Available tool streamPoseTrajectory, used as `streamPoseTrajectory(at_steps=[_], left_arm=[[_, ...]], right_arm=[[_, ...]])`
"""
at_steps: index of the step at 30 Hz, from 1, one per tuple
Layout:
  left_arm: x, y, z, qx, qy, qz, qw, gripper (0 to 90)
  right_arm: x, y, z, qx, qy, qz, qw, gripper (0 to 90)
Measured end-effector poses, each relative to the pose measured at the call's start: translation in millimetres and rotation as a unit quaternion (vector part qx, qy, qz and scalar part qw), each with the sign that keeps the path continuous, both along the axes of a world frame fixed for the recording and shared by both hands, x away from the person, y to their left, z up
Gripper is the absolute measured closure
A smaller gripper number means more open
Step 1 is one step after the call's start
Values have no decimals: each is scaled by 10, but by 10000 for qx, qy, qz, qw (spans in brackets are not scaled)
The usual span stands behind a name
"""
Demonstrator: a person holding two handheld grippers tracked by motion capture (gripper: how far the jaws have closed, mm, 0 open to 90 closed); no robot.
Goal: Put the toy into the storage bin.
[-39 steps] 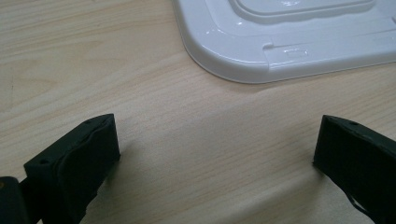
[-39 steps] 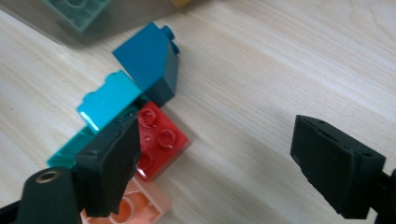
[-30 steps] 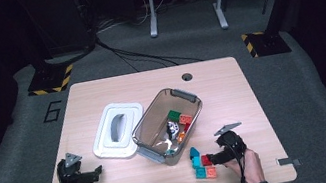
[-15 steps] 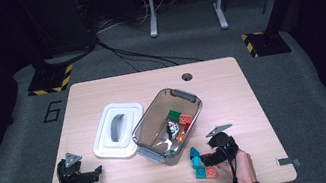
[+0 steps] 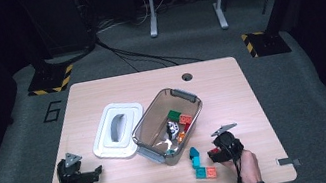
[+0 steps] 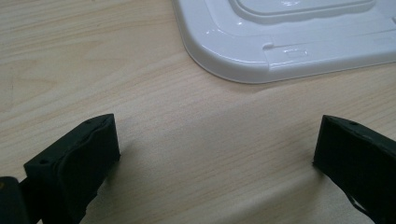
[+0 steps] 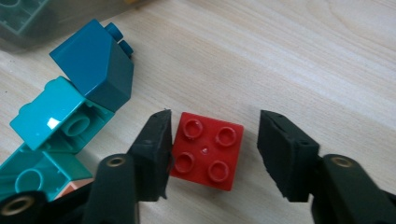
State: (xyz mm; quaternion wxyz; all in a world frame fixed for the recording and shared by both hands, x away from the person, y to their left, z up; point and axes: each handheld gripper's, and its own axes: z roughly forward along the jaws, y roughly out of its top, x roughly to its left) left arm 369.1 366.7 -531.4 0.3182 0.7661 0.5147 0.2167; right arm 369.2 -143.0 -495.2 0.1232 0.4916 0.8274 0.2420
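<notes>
High view: the right gripper [image 5: 216, 153] sits near the tabletop's [image 5: 231, 84] near right corner, over a red brick [image 5: 215, 153] that looks, as far as this small view shows, to lie between its jaws. Teal bricks [image 5: 196, 160] lie just beside it, the grey bin [image 5: 167, 126] further in. The left gripper [image 5: 95, 172] rests near the near left corner.

Left gripper view: its jaws stand wide apart over bare wood, near the white lid [image 6: 289, 42].

Right gripper view: the jaws have just been closing around the red brick [image 7: 207, 150]; one pad touches it, the other stands off, so it is not yet grasped.
</notes>
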Motion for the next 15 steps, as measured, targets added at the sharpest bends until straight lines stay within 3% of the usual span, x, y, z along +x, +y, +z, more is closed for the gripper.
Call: streamPoseTrajectory(at_steps=[8,11,15], left_arm=[[0,0,0,0,3,-1,10000,0],[0,1,1,2,5,-4,10000,0],[0,0,1,1,3,-2,10000,0]], right_arm=[[-21,-11,8,-52,-66,-44,10000,500],[-26,-64,22,-54,-68,-74,9999,563],[-25,-90,12,-11,-54,-90,9999,576]])
